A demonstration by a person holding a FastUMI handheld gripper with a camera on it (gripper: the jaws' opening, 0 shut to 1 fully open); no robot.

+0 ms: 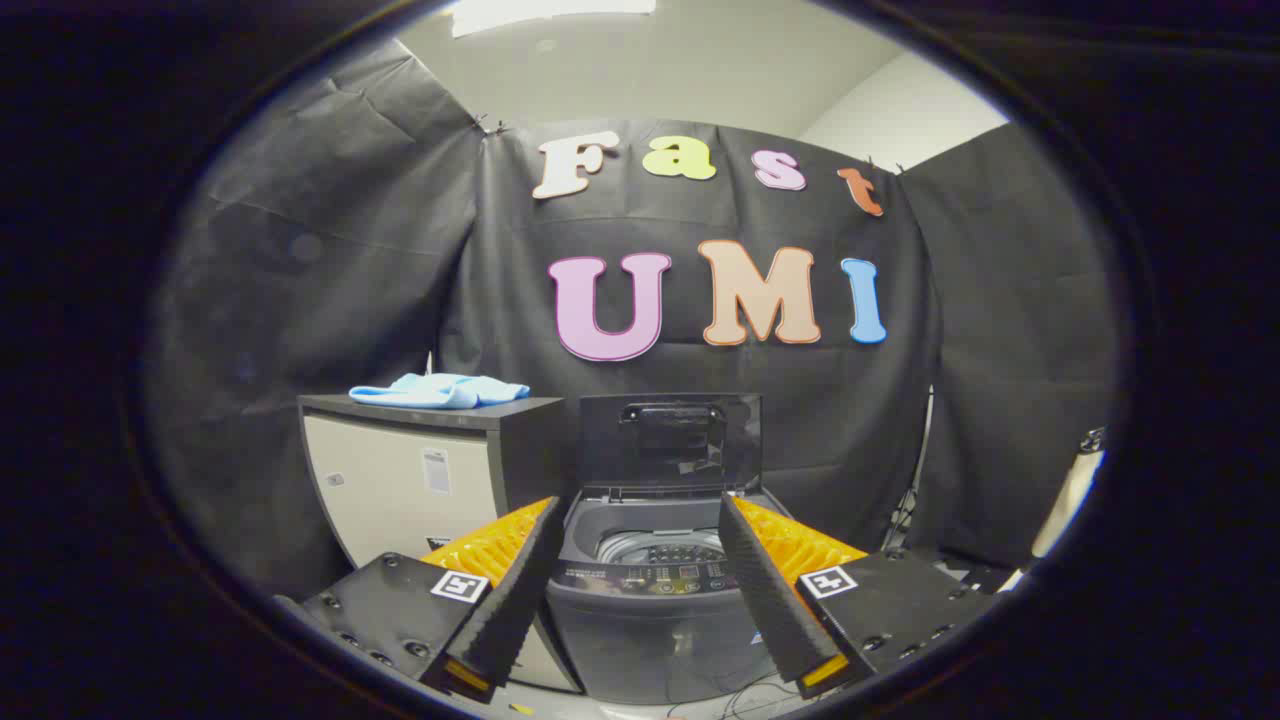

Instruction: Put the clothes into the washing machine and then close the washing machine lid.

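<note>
A cabinet point(420, 480) is standing left of the washer point(650, 590), touching it or nearly so. The washer's lid point(672, 440) is standing upright, its drum opening facing up; its base is cut off below. A cloth point(437, 391) is lying flat on the cabinet top, long axis running sideways. The gripper point(640, 520) is hanging spread wide, grasping nothing, framing the washer.

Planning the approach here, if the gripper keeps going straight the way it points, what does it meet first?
Probably the washing machine: its open tub sits between the open gripper fingers, raised lid behind. Depth is unclear.
</note>
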